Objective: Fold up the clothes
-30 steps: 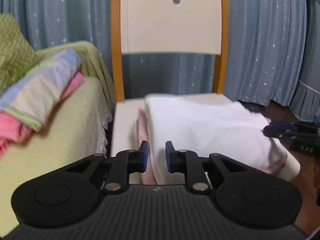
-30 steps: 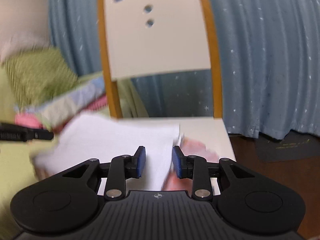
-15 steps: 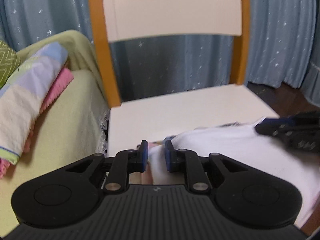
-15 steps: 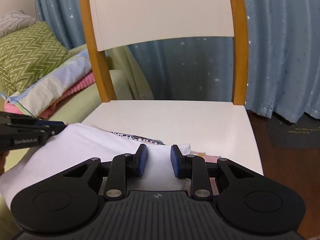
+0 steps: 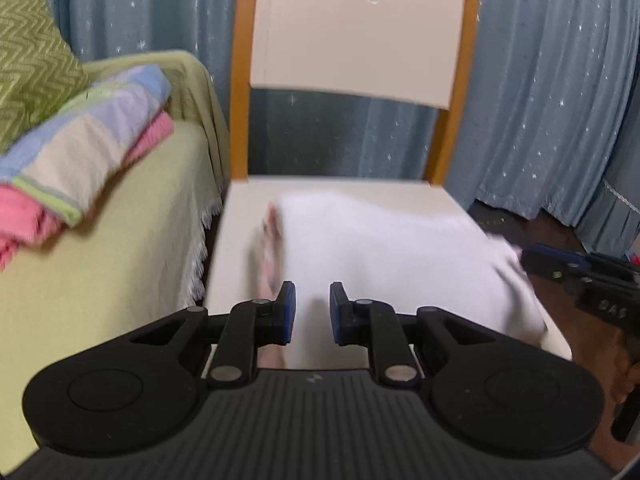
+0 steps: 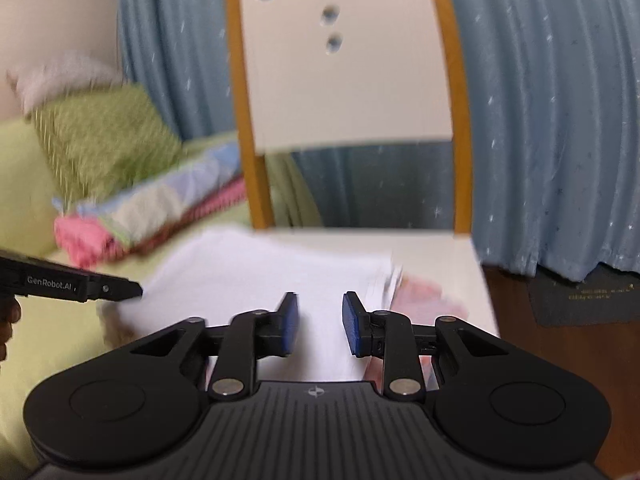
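A folded white garment with pink showing under its edge lies on the white chair seat. It also shows in the right wrist view, pink part at its right. My left gripper is open and empty, just above the garment's near left edge. My right gripper is open and empty over the garment's near edge. The right gripper also shows at the right edge of the left wrist view; the left gripper's tip shows at left in the right wrist view.
The chair has a white back with orange side rails. A bed with a yellow-green cover stands left of it, carrying folded striped and pink cloths and a green zigzag pillow. Blue starred curtains hang behind. Dark floor is at right.
Both grippers have pulled back and up from the garment, and their jaws have opened a little wider. The white garment now lies folded on the seat.
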{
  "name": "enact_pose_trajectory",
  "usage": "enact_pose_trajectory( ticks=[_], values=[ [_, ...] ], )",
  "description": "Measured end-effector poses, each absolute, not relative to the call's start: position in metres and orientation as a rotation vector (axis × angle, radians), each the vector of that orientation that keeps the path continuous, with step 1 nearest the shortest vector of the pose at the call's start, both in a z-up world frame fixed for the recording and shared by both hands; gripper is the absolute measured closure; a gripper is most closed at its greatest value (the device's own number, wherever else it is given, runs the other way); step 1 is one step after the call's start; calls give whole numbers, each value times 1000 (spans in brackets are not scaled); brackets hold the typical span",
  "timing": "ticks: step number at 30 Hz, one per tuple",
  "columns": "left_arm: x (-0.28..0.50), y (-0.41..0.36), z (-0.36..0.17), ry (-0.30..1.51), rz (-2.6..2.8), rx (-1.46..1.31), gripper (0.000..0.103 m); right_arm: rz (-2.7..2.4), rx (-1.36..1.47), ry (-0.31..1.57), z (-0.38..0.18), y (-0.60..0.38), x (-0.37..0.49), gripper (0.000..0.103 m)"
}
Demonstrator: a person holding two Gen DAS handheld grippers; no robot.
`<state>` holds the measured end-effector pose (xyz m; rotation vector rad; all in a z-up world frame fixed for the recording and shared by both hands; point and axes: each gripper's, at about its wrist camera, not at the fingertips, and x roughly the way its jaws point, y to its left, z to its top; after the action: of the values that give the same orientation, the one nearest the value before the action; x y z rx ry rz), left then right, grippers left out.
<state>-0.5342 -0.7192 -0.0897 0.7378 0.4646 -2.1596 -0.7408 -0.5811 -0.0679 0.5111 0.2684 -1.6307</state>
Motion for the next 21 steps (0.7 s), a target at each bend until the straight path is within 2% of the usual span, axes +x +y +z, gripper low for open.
enact_pose_trajectory(
  ticks=[3, 6, 8, 11, 18, 21],
  values=[
    [-543, -715, -107, 480, -2090, 776, 88, -1640, 553, 299, -79, -592, -742, 74],
    [-549, -710, -96, 471, -2040, 785, 84, -1646, 560, 260, -64, -584, -739, 68],
    [-550, -703, -85, 472, -2013, 788, 77, -1655, 547, 248, -53, -574, -736, 65],
    [-551, -690, -71, 463, -1983, 802, 75, -1666, 570, 224, -40, -560, -734, 59],
    [-545, -639, -43, 456, -1945, 819, 67, -1684, 604, 200, -15, -515, -719, 42],
    [-541, -615, -30, 448, -1937, 809, 63, -1701, 607, 186, -5, -494, -711, 31]
  ],
)
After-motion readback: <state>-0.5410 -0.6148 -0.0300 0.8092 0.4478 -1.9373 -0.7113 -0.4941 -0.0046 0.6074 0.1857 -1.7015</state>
